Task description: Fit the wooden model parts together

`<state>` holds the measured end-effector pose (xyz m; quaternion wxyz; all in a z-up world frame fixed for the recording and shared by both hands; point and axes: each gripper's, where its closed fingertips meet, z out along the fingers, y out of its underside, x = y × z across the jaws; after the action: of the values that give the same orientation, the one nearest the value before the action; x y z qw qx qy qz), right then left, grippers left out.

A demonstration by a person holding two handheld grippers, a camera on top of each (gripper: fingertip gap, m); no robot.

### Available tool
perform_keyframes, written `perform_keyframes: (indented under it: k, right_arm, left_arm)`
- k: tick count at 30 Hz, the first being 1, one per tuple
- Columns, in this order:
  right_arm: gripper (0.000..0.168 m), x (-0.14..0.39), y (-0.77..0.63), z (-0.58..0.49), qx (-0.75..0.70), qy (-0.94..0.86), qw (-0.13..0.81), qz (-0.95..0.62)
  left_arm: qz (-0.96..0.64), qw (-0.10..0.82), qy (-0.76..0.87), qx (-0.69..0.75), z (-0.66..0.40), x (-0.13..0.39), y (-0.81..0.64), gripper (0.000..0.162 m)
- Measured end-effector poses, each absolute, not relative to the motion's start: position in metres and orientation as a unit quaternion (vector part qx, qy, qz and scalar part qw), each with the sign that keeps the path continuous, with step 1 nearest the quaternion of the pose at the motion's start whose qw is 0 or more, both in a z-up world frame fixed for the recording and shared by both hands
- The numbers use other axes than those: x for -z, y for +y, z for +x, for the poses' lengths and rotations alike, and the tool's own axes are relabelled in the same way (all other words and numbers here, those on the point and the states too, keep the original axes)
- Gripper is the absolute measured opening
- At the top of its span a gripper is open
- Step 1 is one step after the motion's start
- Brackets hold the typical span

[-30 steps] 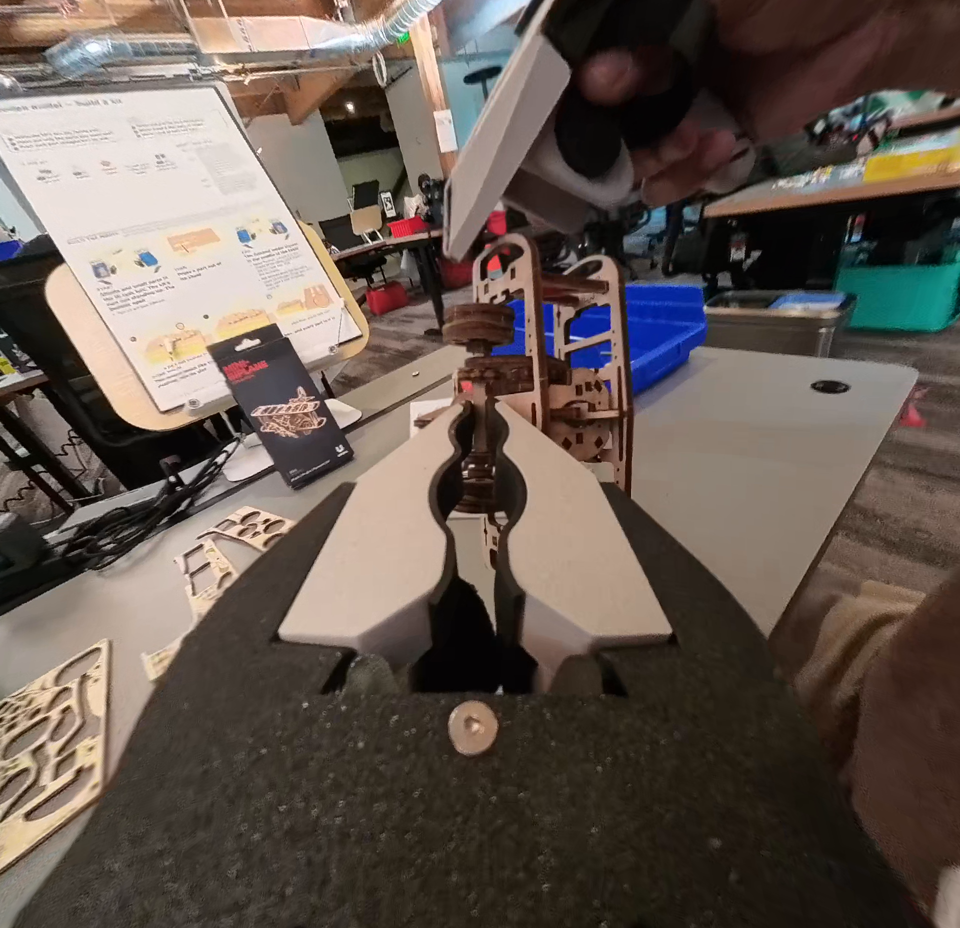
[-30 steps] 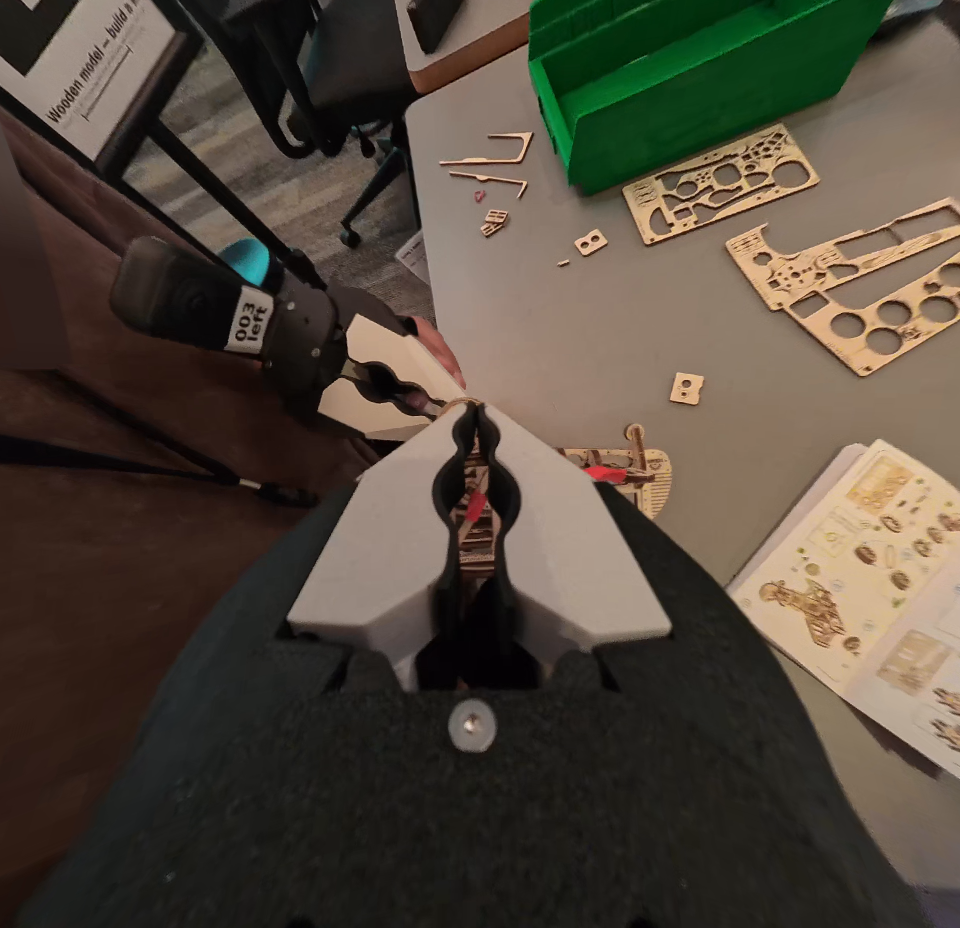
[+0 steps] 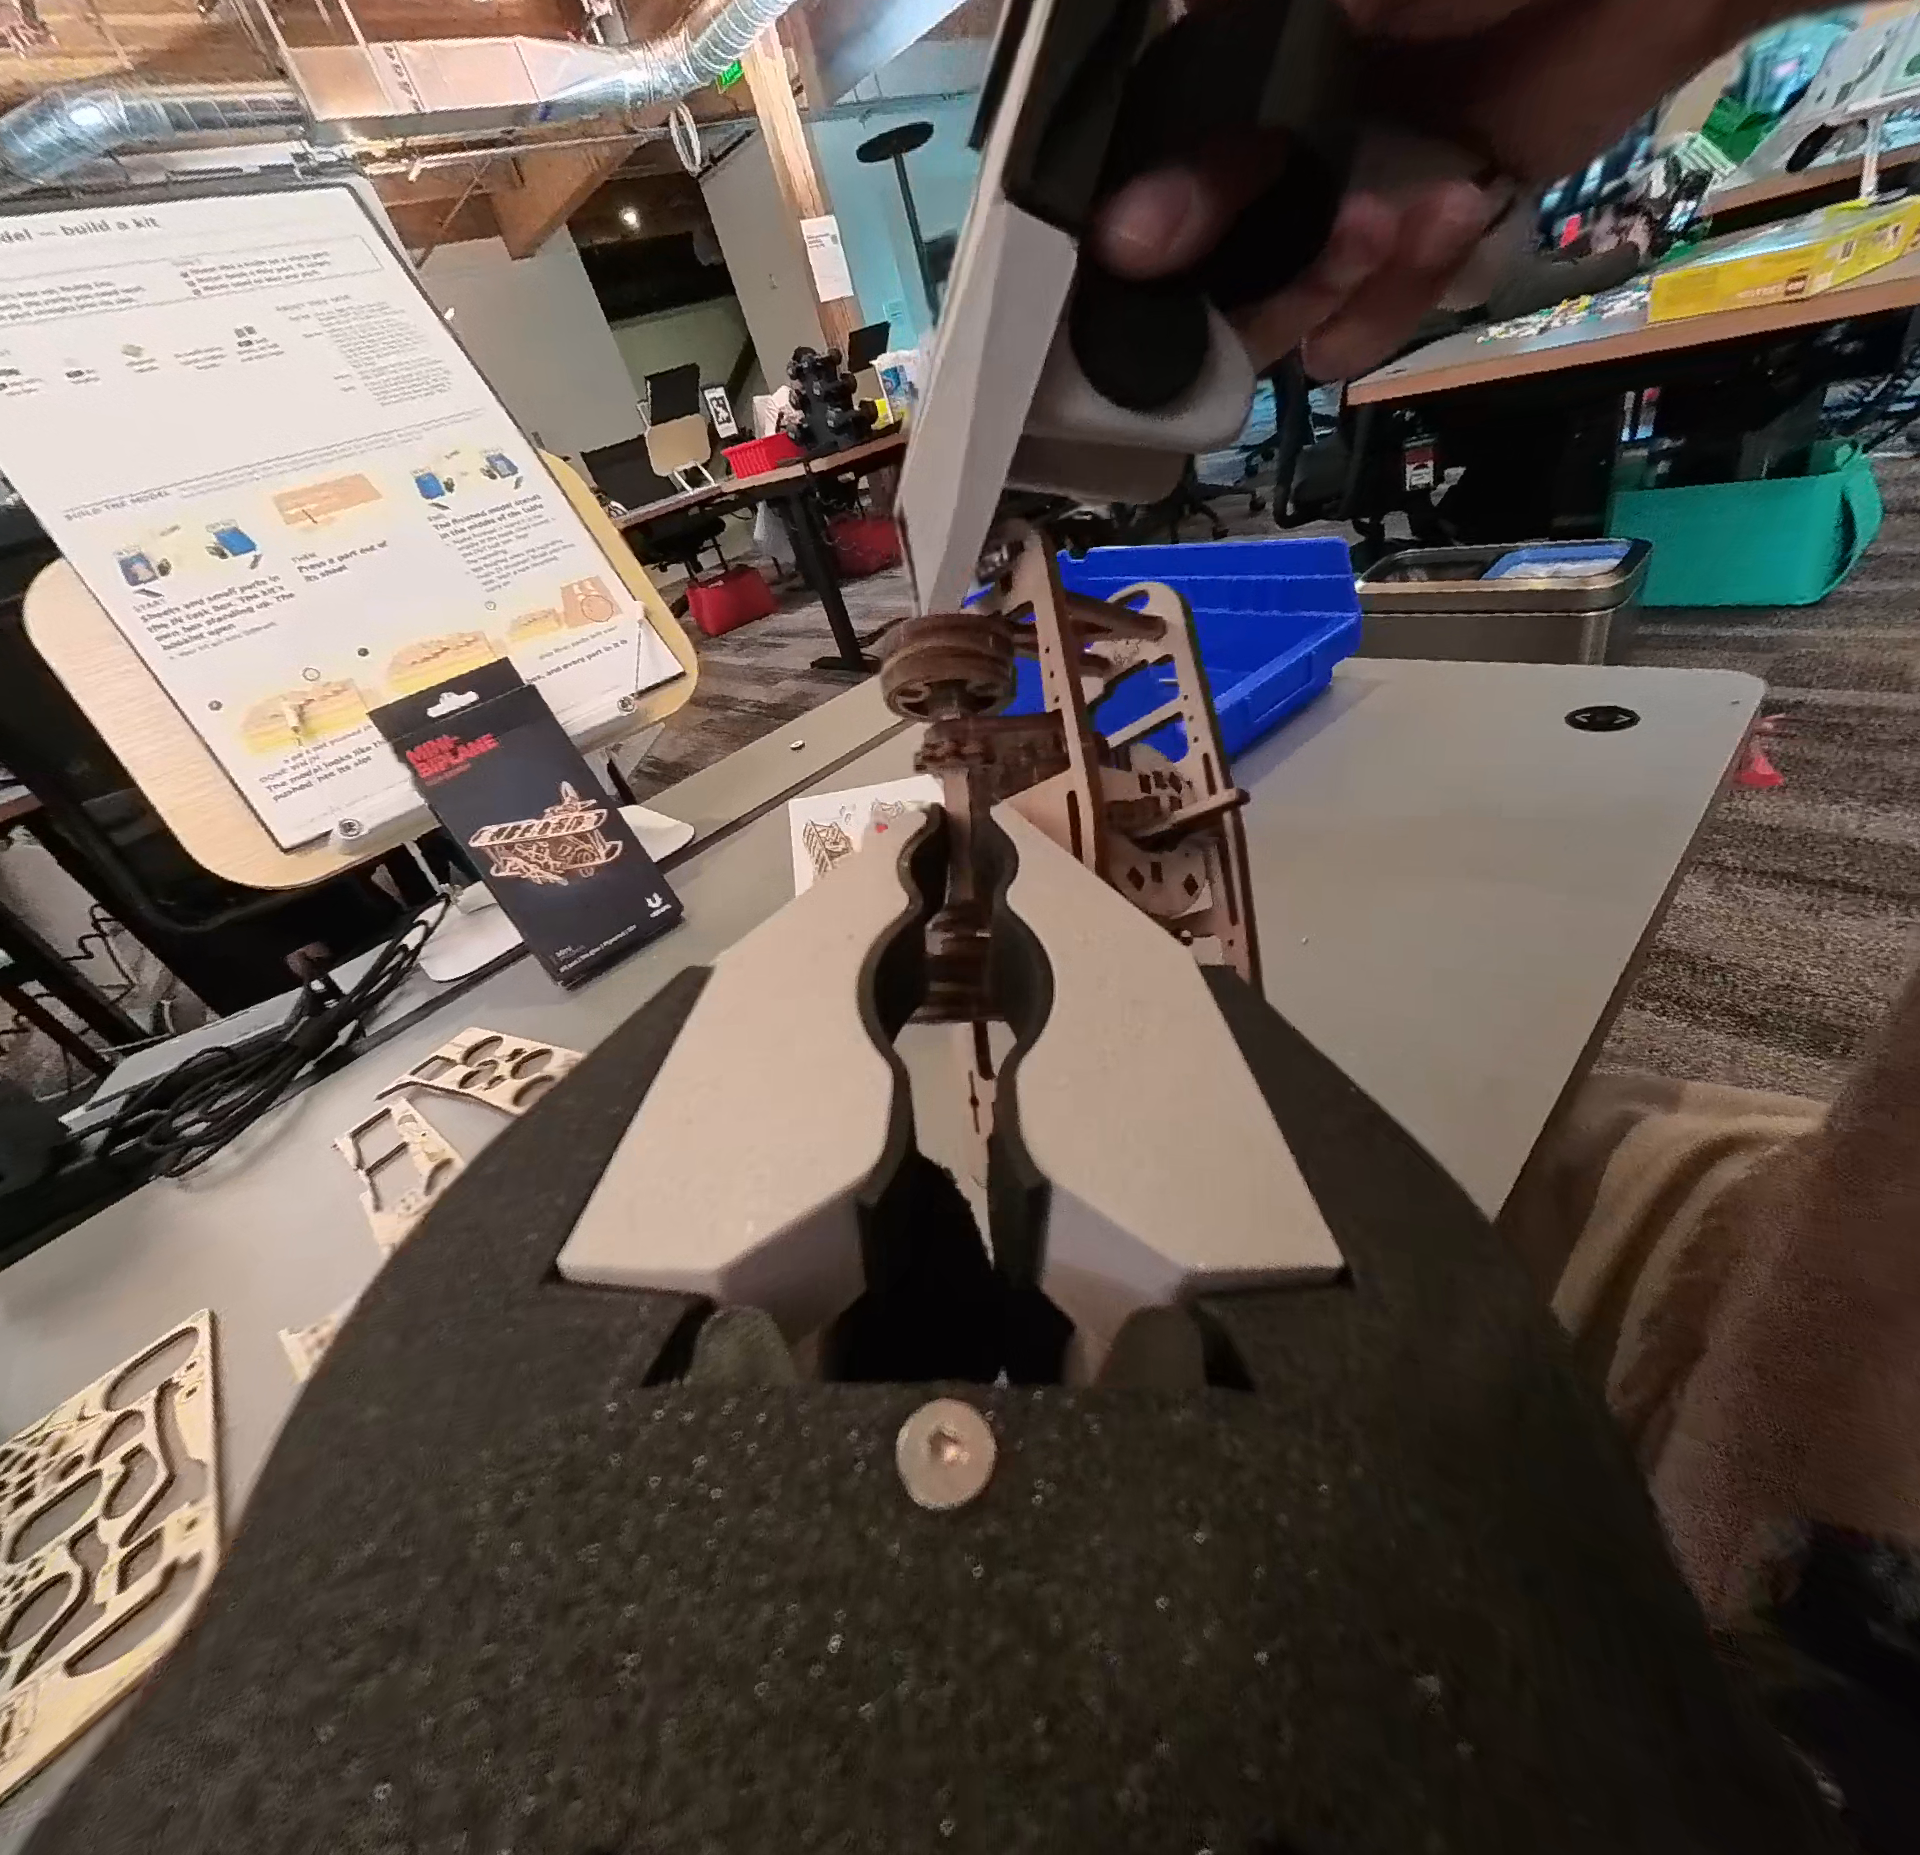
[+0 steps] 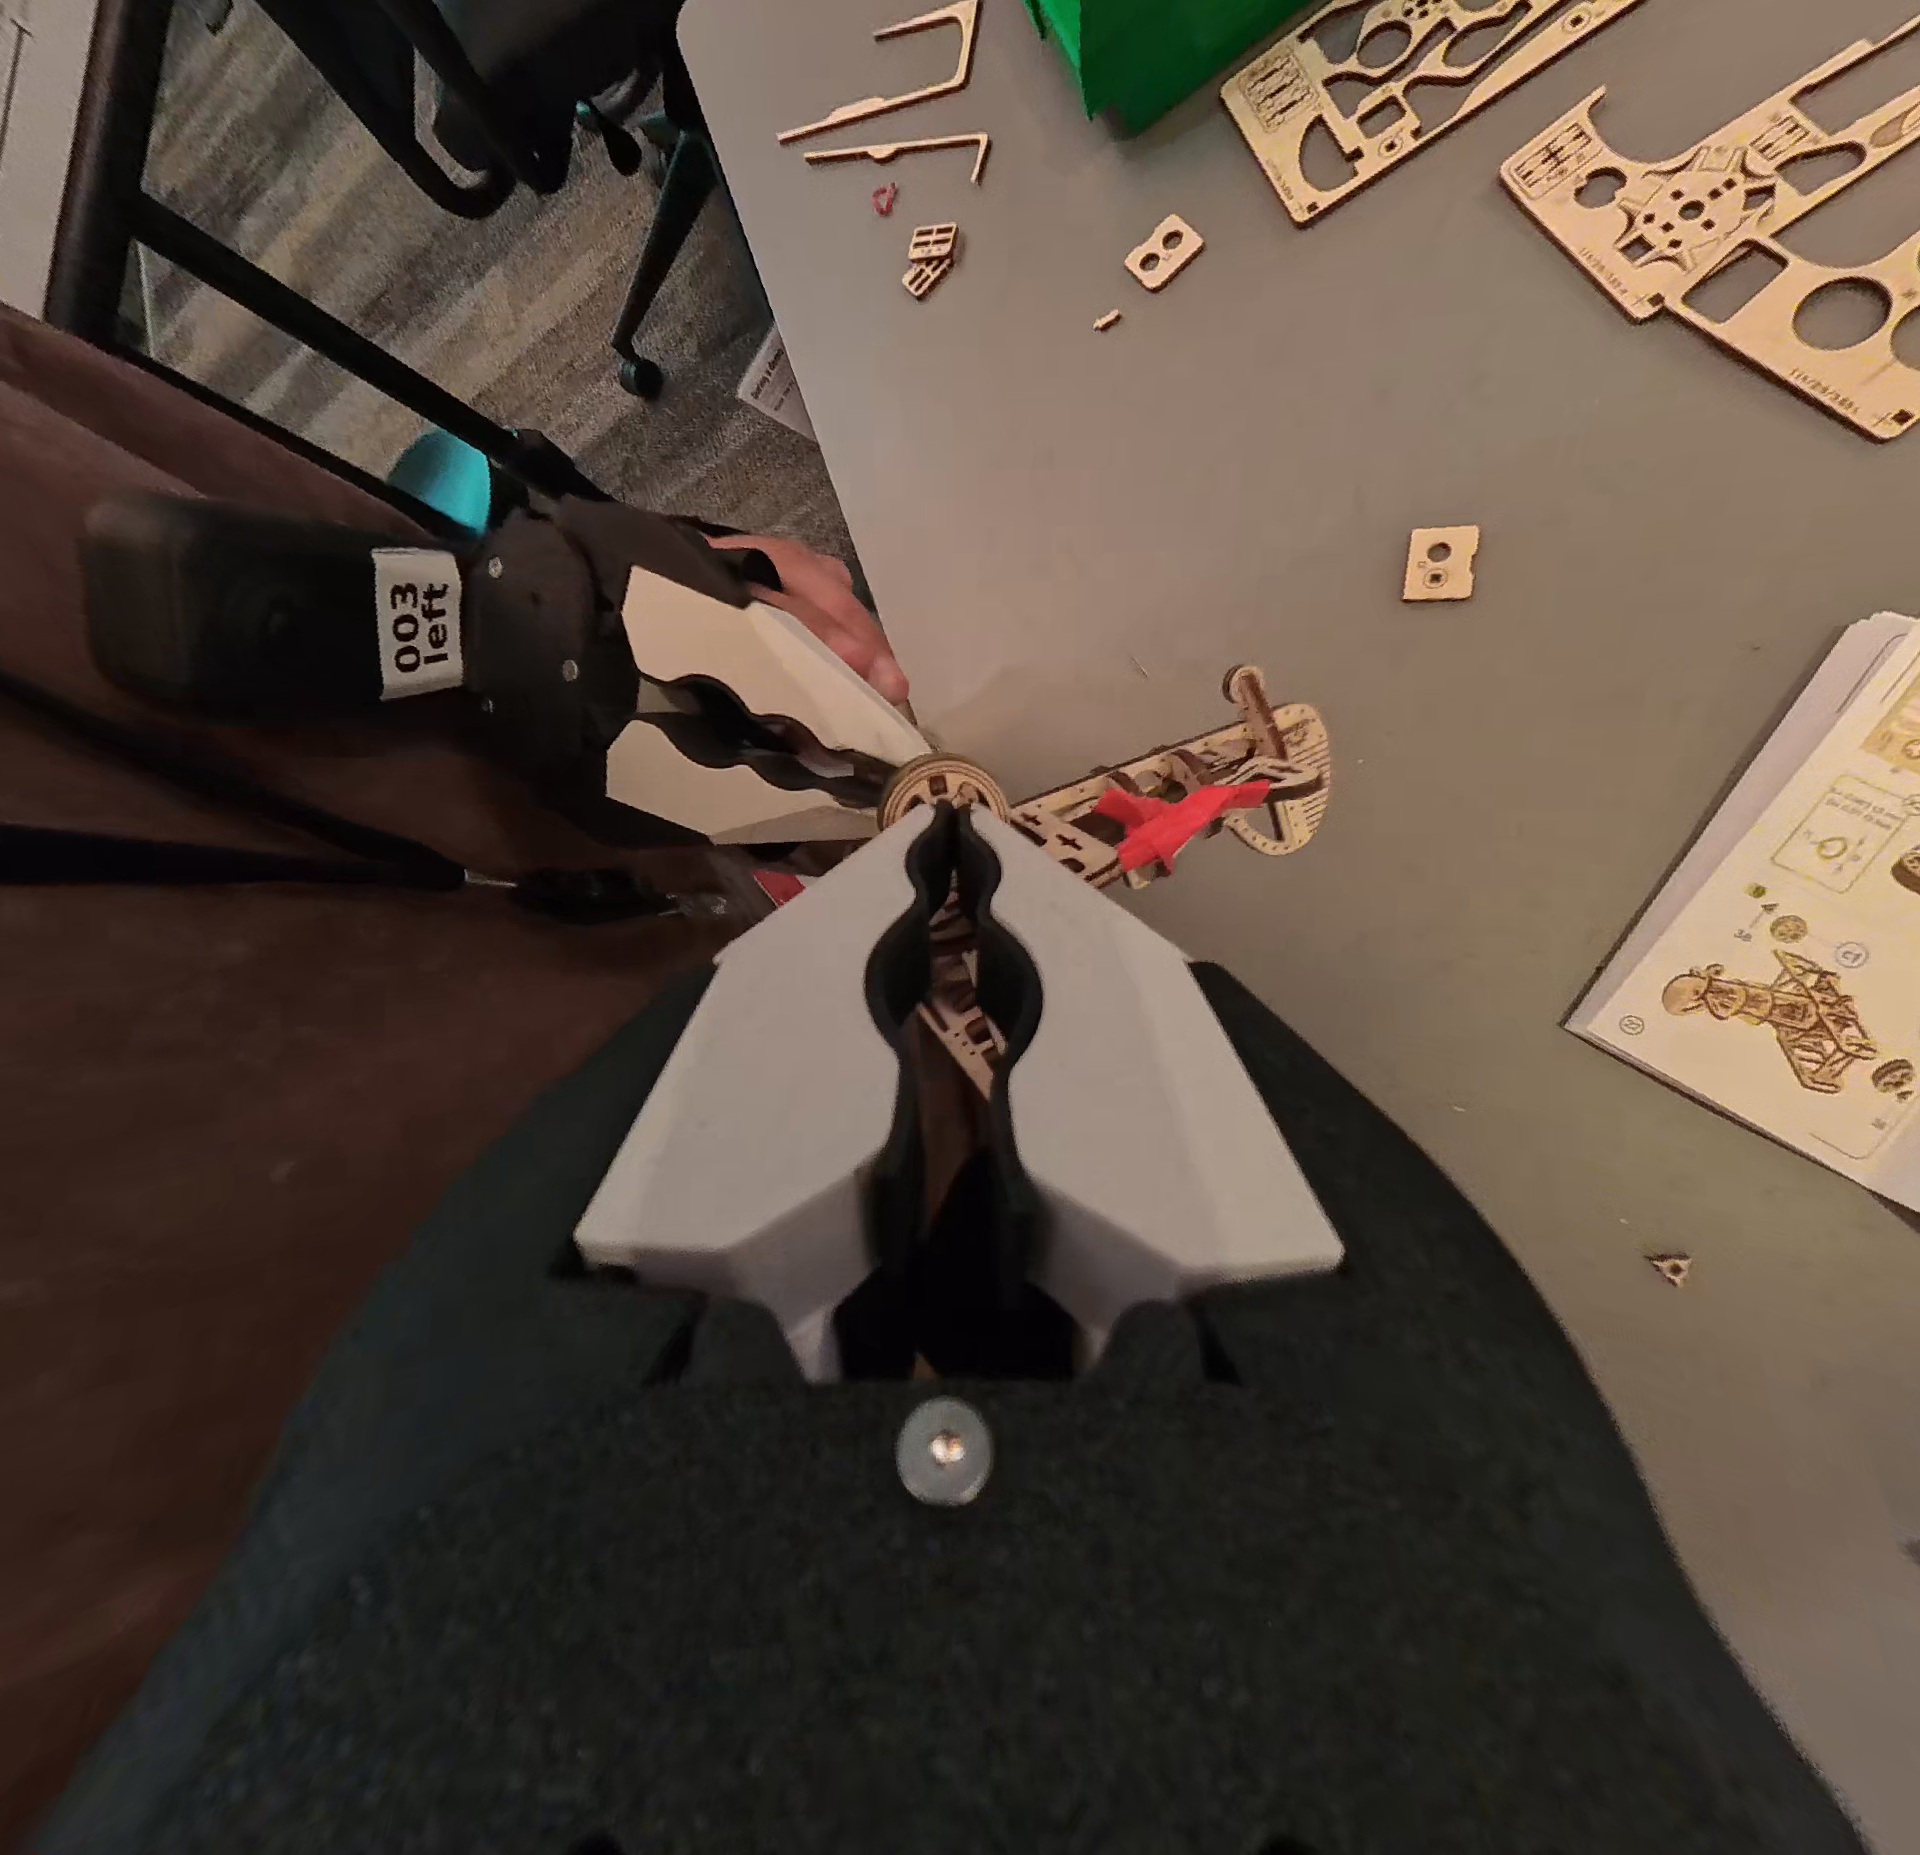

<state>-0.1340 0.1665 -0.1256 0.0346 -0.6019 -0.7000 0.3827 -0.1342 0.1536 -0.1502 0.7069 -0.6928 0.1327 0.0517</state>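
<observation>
the grey table (image 4: 1299, 579) carries punched-out wooden sheets (image 4: 1714, 236) and a booklet (image 4: 1787, 932). above its near edge hangs the wooden model (image 3: 1132, 766), a half-built frame with a wheel assembly (image 3: 945, 662). the left gripper (image 3: 961, 829) is clenched on the wheel's axle stack; the right gripper (image 4: 951, 829) pinches the frame from above. likely risk: twisting the two grips against each other could snap the thin plywood or pop the axle loose.

Left gripper (image 3: 961, 829) and right gripper (image 4: 951, 829) meet tip to tip, both jaws clamped narrow.
</observation>
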Motion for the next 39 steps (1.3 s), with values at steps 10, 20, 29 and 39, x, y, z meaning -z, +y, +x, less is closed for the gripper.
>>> perform_keyframes:
  k: [10,20,29,39]
  right_arm:
    - [0.012,0.102,0.175,-0.134,-0.39,-0.676,0.209,-0.589]
    - [0.022,0.118,0.167,-0.123,-0.331,-0.639,0.342,-0.605]
    - [0.017,0.137,0.169,-0.122,-0.304,-0.64,0.356,-0.609]
    - [0.015,0.138,0.169,-0.116,-0.27,-0.622,0.412,-0.608]
  left_arm:
    - [-0.699,0.708,0.101,0.003,-0.135,0.153,0.157,0.0]
    - [-0.698,0.707,0.106,0.035,-0.125,0.154,0.158,0.0]
    - [-0.701,0.703,0.116,0.044,-0.117,0.157,0.157,0.0]
    - [-0.701,0.702,0.112,0.055,-0.112,0.156,0.156,0.0]
